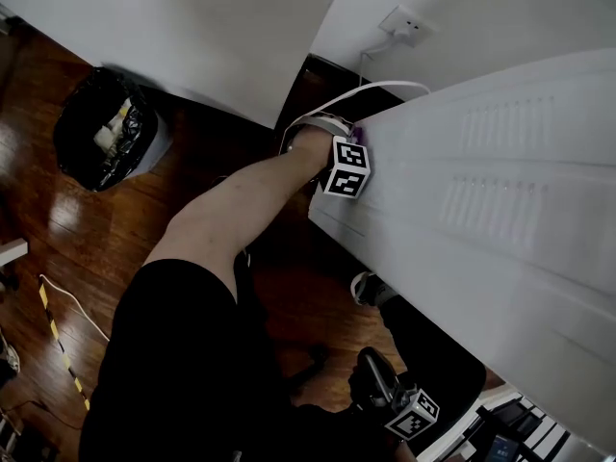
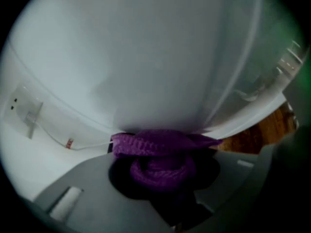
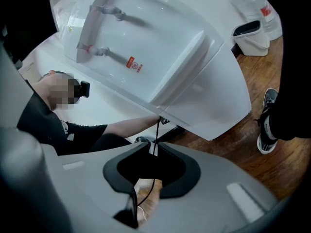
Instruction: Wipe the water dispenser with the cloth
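Purple cloth point(image 2: 163, 143) wad crosswise in L gripper point(image 2: 163, 155) pinch against water dispenser point(image 2: 146, 57) side; R gripper point(image 3: 152, 148) jaws together, empty

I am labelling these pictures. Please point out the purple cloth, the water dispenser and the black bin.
purple cloth point(image 2: 160, 144): left gripper view, on its upper folded edge.
water dispenser point(image 1: 500, 210): head view, on its white ribbed side panel.
black bin point(image 1: 82, 147): head view, on the black bag lining it.

Purple cloth point(image 2: 163, 147) on white water dispenser point(image 1: 500, 210)
Cloth bunched, pressed vs dispenser's plain side panel, nr its edge.
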A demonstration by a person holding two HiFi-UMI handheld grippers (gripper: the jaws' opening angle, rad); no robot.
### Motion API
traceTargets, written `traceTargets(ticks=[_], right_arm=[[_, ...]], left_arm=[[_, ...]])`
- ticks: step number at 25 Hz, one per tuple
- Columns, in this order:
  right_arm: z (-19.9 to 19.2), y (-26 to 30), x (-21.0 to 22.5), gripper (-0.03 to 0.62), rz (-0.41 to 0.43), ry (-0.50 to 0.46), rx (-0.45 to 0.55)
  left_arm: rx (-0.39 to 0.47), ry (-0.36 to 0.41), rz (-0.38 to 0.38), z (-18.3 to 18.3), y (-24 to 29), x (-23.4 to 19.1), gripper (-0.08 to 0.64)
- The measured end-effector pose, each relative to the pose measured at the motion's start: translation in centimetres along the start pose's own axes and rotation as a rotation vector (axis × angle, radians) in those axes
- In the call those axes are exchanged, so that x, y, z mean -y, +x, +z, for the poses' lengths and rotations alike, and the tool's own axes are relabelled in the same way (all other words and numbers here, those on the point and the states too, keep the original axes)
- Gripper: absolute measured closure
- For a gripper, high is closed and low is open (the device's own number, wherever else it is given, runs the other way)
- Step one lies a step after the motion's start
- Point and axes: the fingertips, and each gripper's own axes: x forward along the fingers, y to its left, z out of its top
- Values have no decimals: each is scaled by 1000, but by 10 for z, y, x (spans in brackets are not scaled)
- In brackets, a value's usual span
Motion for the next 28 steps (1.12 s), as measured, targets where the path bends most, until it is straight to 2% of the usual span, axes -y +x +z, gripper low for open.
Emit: traceTargets(ticks=[2,6,9,11,12,17,20,23,26,28], right_arm=[[1,0,1,534,5,6,1],[-3,3,2,535,15,9,-1],[-3,4,5,537,12,17,3],[-2,4,7,538,12,21,-6],[-2,5,8,538,15,21,-12],[-1,7,11,540,14,23,-13],[-1,7,11,543,17,17,-23],[-3,6,9,545,20,16,-28],[-2,6,7,545,22,14,-22],[-1,7,7,545,22,12,-19]], left_arm=[[5,6,-53,0,-4,38,391],[15,23,-199,1,-9,139,390],[22,47,-284,-1,-10,184,390],[17,30,-283,-3,1,178,388],[15,9,-256,-3,10,162,388],[11,-176,-38,-11,29,25,385],[31,-226,41,-14,22,-21,385],[47,-170,-3,-12,23,-2,385],[51,-93,-105,-12,28,59,385],[61,-83,-201,-12,25,113,385]])
